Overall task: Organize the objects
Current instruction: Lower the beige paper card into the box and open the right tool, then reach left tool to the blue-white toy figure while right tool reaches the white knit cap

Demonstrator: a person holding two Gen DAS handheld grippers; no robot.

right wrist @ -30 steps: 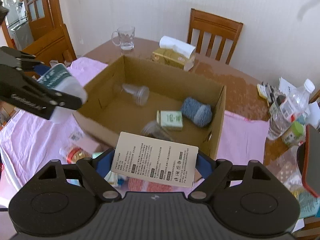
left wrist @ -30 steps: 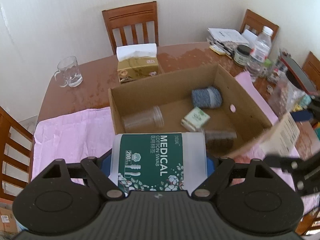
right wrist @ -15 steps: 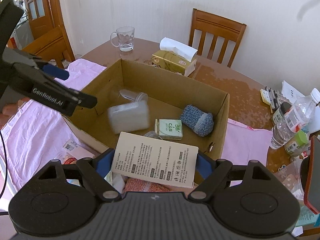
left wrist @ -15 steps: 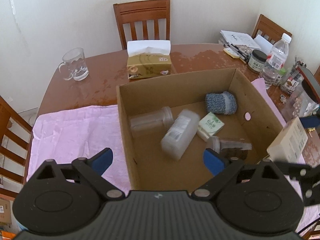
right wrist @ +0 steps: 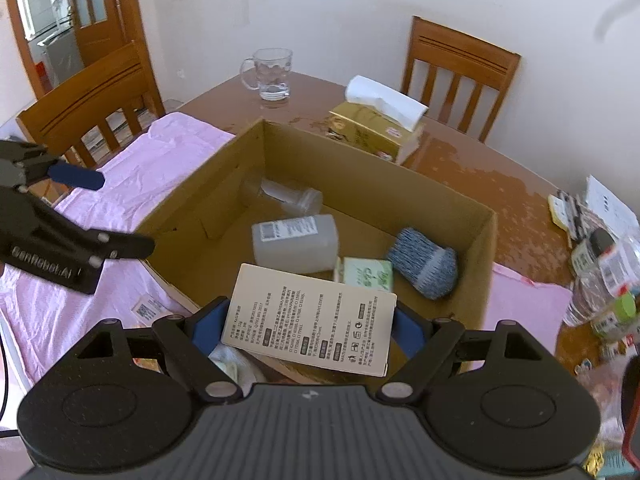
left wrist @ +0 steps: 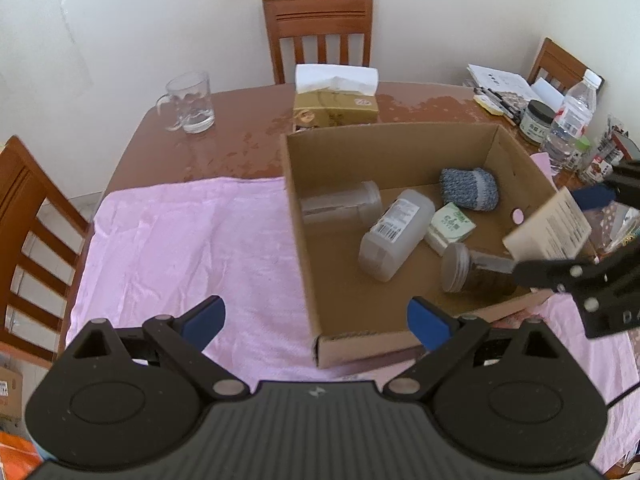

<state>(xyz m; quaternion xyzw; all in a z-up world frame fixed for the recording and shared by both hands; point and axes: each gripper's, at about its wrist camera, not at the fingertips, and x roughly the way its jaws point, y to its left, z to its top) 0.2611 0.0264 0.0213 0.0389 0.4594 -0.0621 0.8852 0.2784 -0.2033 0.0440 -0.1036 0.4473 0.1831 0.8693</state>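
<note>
An open cardboard box (left wrist: pixel 296 216) (right wrist: pixel 488 248) stands on the pink cloth. Inside lie the cotton swab tub (left wrist: pixel 394 234) (right wrist: pixel 296 242), a clear jar (left wrist: pixel 340 208), a blue knitted roll (left wrist: pixel 470 188) (right wrist: pixel 424 266), a green packet (left wrist: pixel 450 226) and a lidded jar (left wrist: pixel 468 268). My left gripper (left wrist: pixel 316 318) is open and empty, above the box's near left corner. My right gripper (right wrist: pixel 306 326) is shut on a beige printed carton (right wrist: pixel 312 320) (left wrist: pixel 550 230), held over the box's right edge.
A tissue box (left wrist: pixel 336 100), a glass mug (left wrist: pixel 188 102), and bottles and jars (left wrist: pixel 568 120) stand on the brown table (left wrist: pixel 236 140). Wooden chairs (left wrist: pixel 320 32) ring it. Small packets (right wrist: pixel 148 308) lie on the pink cloth (left wrist: pixel 192 248).
My left gripper opened and dropped the cotton swab tub into the box, then drew back to the left. My right gripper kept hold of the carton, drifting slightly over the box.
</note>
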